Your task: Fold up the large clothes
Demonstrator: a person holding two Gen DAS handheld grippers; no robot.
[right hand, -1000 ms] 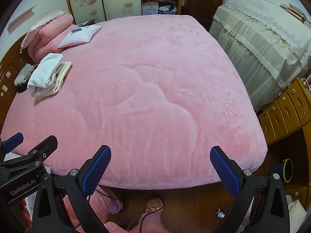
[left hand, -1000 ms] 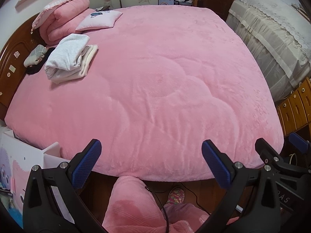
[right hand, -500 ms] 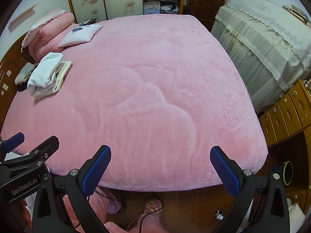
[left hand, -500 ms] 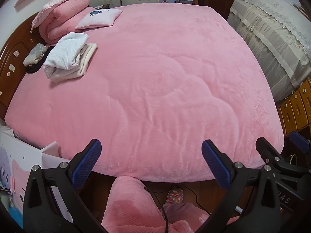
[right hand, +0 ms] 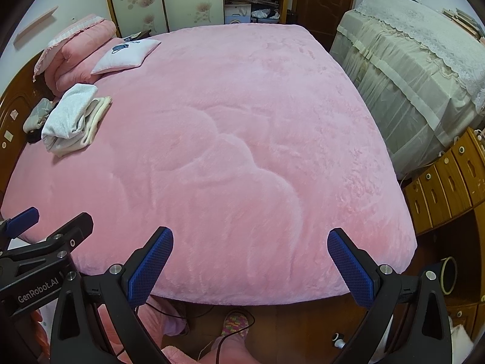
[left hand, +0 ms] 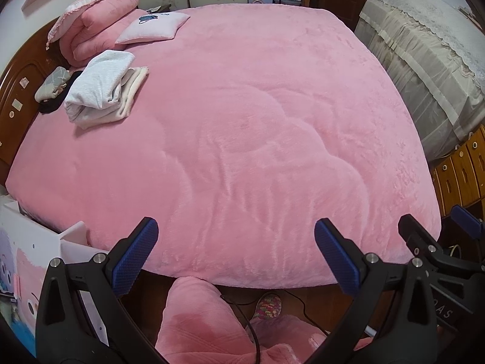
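Note:
A folded stack of white and cream clothes [left hand: 103,88] [right hand: 74,118] lies on the far left of the pink bed [left hand: 257,139] [right hand: 242,157], near the headboard. My left gripper [left hand: 236,242] stands open over the bed's near edge, nothing between its blue pads. My right gripper [right hand: 250,251] is open too, held at the same near edge, empty. Each gripper shows at the side of the other's view: the right one [left hand: 439,242] and the left one [right hand: 45,233]. Both are far from the clothes stack.
A pink rolled quilt [left hand: 97,24] and a small pillow [left hand: 151,27] sit at the head of the bed. Grey and black small items [left hand: 51,88] lie by the wooden headboard. A covered second bed [right hand: 418,69] and wooden drawers [right hand: 445,182] stand at right. Person's pink-clad legs [left hand: 197,324] and slipper [right hand: 235,326] are below.
Both grippers have tilted slightly upward and back, so the bed sits lower in each view. Jaws remain open and the clothes have not moved.

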